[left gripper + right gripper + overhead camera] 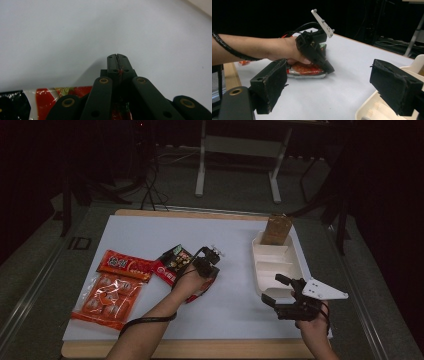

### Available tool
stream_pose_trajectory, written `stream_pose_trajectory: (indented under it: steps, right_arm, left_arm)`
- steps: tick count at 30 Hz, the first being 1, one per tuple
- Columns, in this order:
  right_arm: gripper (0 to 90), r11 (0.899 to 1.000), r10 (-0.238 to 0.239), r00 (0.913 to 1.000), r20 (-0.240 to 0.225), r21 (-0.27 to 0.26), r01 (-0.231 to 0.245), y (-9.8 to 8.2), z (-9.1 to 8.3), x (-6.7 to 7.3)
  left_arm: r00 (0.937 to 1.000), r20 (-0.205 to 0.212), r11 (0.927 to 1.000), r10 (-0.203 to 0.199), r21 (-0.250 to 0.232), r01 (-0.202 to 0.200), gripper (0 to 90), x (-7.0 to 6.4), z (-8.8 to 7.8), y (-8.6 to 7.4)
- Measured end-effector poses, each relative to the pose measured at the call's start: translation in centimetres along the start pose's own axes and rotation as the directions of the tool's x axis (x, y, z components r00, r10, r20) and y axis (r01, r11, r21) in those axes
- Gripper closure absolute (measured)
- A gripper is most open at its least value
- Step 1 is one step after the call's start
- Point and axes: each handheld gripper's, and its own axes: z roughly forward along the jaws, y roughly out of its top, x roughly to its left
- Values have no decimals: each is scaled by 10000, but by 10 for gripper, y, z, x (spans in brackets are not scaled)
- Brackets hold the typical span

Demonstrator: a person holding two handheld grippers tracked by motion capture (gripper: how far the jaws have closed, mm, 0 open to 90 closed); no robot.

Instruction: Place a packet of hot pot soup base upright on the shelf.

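Note:
My left gripper [214, 270] rests low on the white board, just right of a red and black snack packet [172, 261]. In the left gripper view its jaws [116, 58] are pressed together, with a red sliver of wrapper pinched between them. The packet [47, 97] trails back under the gripper. The right gripper view shows the left gripper [329, 70] angled down onto the red packet [305, 70], which lies flat on the board. My right gripper [274, 289] hovers open and holds nothing, at the near end of a white compartment tray [295, 265]. Its pads [272, 82] stand wide apart.
A brown bag [276, 229] stands at the tray's far end. A flat red packet [125, 265] and an orange bag of round snacks [107, 300] lie at the board's left. The tray's corner [372, 107] sits just below my right jaw. Dark stands rise behind the table.

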Motion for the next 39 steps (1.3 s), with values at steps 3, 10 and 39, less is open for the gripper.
stream_pose_trajectory:
  steps: [3,10,39]
  right_arm:
    - [141,10000,-2,10000,-21,21,2,0,0,0]
    - [140,10000,-17,10000,-60,27,17,0,1,1]
    - [141,9999,-82,9997,-211,142,85,2,6,5]
  left_arm:
    - [9998,1,9998,180,113,-180,900,-5,-2,-3]
    - [9987,442,9995,253,186,-262,900,-12,-11,-16]
    - [9906,1358,9999,153,-35,-150,900,-17,-47,-74]
